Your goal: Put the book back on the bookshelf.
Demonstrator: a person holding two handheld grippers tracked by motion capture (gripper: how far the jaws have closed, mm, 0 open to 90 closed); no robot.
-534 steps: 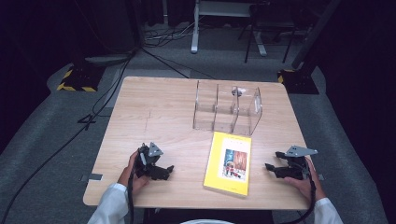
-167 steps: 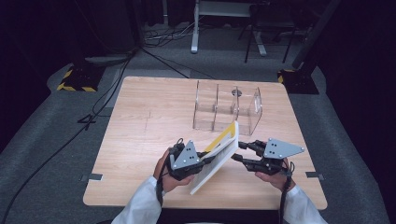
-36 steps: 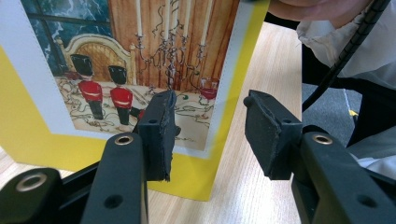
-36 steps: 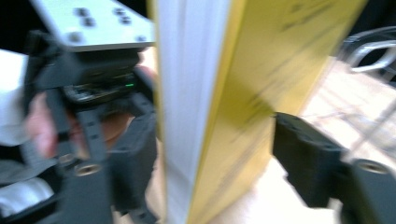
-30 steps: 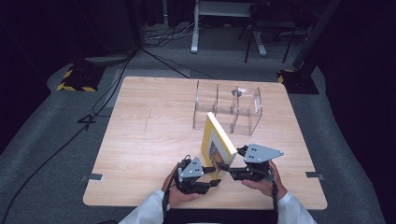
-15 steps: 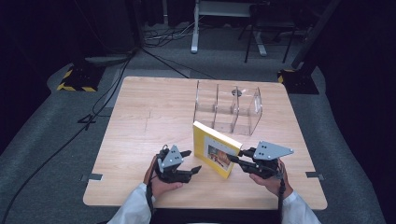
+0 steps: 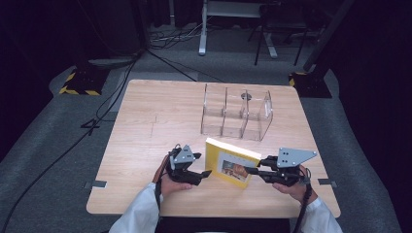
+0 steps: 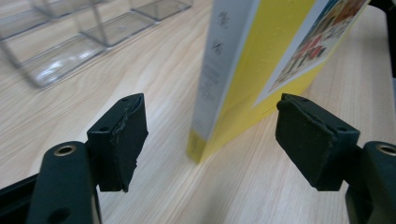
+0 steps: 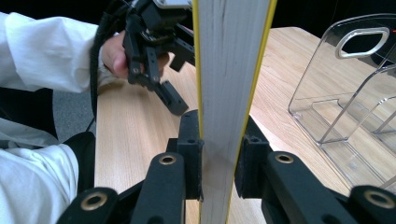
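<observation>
The thick yellow-covered paperback book (image 7: 228, 167) is stood upright on its lower edge on the light wooden table (image 7: 145, 126), near the person's edge of it and just in front of the clear acrylic three-compartment organiser (image 7: 236, 112), from which it is kept apart. It is held that way by the right gripper (image 7: 251, 171), whose black jaws are clamped on either cover at the page edge, as is plain in the right gripper view, where the pale page block (image 9: 227, 93) is pinched between the two pads; the grip at one end is judged to be what keeps the book vertical, so that it could be slid edgewise into one of the narrow slots behind it. The left gripper (image 7: 204, 174) is set just beside the spine end of the book without touching it: in the left gripper view its pads (image 8: 125, 140) are seen spread wide, with the white spine (image 8: 219, 70) standing beyond the gap and untouched by either. Its jaws have just been opening, and nothing is pressed between them, so the book has apparently been handed over to the right side alone. The left hand is probably kept close as a guard should the book tip. The organiser's compartments appear unoccupied
</observation>
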